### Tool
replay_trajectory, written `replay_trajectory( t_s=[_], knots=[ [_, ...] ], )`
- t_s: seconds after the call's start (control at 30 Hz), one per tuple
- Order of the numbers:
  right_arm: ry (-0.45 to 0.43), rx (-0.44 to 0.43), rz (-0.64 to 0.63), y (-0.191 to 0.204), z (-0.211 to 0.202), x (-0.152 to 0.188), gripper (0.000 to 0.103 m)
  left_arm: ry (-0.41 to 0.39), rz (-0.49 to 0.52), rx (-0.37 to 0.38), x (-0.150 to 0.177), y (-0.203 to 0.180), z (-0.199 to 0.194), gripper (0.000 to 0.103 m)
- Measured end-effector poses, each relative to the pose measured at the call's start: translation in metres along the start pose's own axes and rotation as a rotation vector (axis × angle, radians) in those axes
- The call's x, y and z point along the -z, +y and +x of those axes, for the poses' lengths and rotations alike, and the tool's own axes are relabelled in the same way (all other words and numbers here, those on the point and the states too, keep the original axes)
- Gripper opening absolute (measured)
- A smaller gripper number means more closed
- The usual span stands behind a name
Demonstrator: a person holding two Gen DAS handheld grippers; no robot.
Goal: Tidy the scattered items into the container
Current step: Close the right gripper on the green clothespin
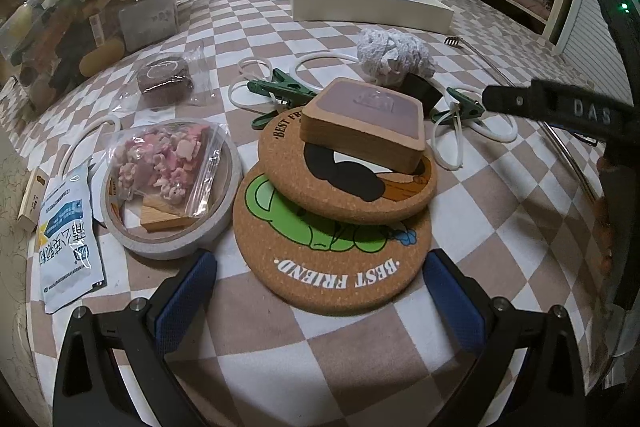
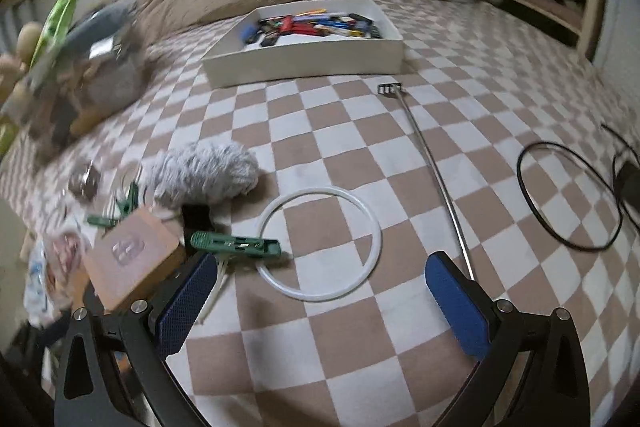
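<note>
Both grippers, left gripper (image 1: 320, 291) and right gripper (image 2: 320, 291), hang spread and empty over a checkered bedspread (image 2: 360, 347). The white container (image 2: 304, 61), upper centre, holds a few small items; cork coasters (image 1: 332, 259), green clips (image 2: 234, 243) and a white ring (image 2: 374, 231) remain scattered.

Each gripper, left (image 1: 320, 287) and right (image 2: 320, 287), has black triangular arms with silver screws and blue textured fingers (image 1: 186, 297); the right's side reads "DAS".
</note>
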State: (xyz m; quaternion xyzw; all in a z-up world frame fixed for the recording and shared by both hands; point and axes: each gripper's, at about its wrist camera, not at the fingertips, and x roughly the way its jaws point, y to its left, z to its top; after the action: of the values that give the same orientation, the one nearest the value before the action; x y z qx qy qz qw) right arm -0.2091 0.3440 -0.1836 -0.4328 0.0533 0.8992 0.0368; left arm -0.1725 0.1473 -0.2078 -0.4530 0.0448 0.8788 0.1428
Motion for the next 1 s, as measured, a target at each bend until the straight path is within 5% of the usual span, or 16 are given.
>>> replay_trajectory(
  t_s=[0.4,0.63,0.7,0.83,0.9,1.0],
  knots=[
    [0.069,-0.014,0.007,0.021,0.017,-0.006,0.103,-0.008,-0.01,0.023,-0.002,-0.002,-0.001,0.103],
    [0.093,-0.064,-0.008,0.03,0.024,-0.009,0.103,-0.042,0.015,0.047,-0.001,-0.007,-0.005,0.091],
    [0.107,-0.076,-0.011,0.032,0.028,-0.01,0.088,-0.043,0.007,0.056,-0.001,-0.005,-0.005,0.091],
    [0.128,-0.073,-0.039,0.038,0.032,-0.007,0.076,-0.047,0.007,0.057,-0.001,-0.004,-0.006,0.091],
    [0.121,-0.082,-0.05,0.039,0.029,-0.007,0.05,-0.052,0.006,0.06,0.0,-0.004,-0.006,0.09],
    [0.113,-0.125,-0.027,0.033,0.025,-0.007,0.037,-0.061,-0.001,0.071,0.002,-0.003,-0.008,0.087]
  ],
)
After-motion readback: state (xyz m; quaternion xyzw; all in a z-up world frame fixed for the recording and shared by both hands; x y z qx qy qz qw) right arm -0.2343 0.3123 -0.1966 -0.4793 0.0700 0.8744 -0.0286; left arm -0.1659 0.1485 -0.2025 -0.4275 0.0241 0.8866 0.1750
